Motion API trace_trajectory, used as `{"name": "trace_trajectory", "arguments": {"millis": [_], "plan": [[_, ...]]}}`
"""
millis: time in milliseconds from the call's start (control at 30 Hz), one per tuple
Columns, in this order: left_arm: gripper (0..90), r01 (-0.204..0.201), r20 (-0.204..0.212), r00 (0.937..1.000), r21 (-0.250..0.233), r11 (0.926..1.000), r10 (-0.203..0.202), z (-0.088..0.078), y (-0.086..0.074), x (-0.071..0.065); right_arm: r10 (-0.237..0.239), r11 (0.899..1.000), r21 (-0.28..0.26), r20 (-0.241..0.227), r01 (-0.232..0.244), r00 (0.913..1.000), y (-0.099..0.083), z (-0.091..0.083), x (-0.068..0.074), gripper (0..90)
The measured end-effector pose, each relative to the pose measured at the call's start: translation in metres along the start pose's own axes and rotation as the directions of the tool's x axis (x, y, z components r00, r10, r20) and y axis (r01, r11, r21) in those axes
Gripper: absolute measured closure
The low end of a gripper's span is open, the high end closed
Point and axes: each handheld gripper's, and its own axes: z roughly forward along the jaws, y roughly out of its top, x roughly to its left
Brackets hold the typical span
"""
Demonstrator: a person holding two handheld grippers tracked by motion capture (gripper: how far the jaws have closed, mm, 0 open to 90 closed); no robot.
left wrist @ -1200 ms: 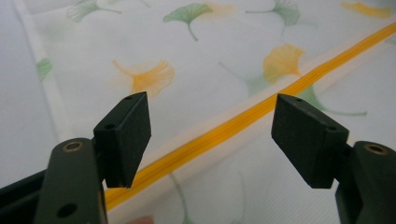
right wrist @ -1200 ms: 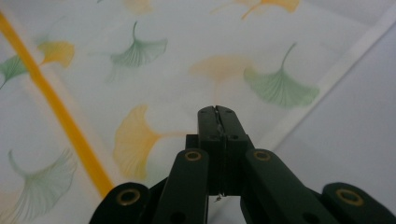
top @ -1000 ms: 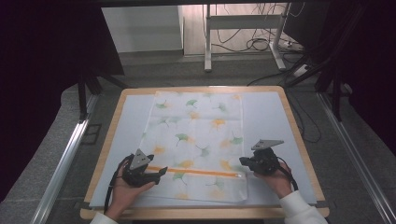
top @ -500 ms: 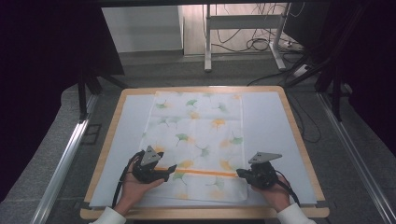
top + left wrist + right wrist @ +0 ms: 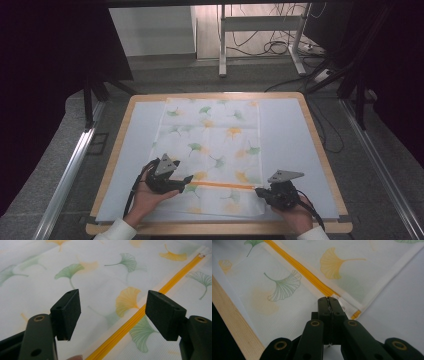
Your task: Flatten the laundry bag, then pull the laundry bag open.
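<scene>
Pale wood edges the table (image 5: 320, 145), and at its near rim two hands come in from the bottom of the high view. The left hand (image 5: 145, 200) holds the left gripper (image 5: 186, 179) over the near left part of a white mesh bag (image 5: 210, 145) printed with green and yellow ginkgo leaves. In the left gripper view its jaws stand wide apart above the cloth, holding nothing, and the bag's orange zipper (image 5: 140, 315) runs slantwise between them and away to the upper right.

The right hand (image 5: 295, 217) holds the right gripper (image 5: 259, 191) at the bag's near right edge, just where the zipper (image 5: 222, 185) ends. In the right gripper view the jaws are pressed together with their tips at the zipper's end (image 5: 332, 293), beside the white edge band (image 5: 384, 277); a small pale tab shows just beside the tips, but whether anything is pinched between them I cannot tell.

The bag lies flat on a light blue-white mat (image 5: 290, 130) that covers most of the tabletop, its long side running from near to far, with the zipper crossing it left to right in the near part.

Beyond the table are a grey floor (image 5: 165, 75), a white stand's legs (image 5: 222, 45) and loose cables (image 5: 275, 47).
</scene>
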Motion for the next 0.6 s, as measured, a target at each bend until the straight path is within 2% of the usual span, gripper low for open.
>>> {"name": "trace_trajectory", "arguments": {"millis": [67, 333, 600], "plan": [[28.6, -0.013, 0.004, 0.9999, 0.004, 0.9999, 0.013, 0.004, 0.003, -0.004, 0.003, 1.0, 0.0, 0.001, -0.003, 1.0, -0.002, -0.001, 0.001, 89.2], [29.3, -0.004, 0.047, 0.9989, -0.001, 1.0, 0.004, 0.016, 0.015, -0.014, -0.018, 0.999, 0.028, -0.014, 0.019, 0.9997, -0.007, 0.0, 0.006, 89.2], [29.3, -0.024, 0.09, 0.9957, -0.001, 0.9997, 0.024, 0.027, 0.029, -0.027, -0.025, 0.999, 0.028, -0.013, 0.025, 0.9996, -0.007, 0.0, 0.008, 89.2]]}}
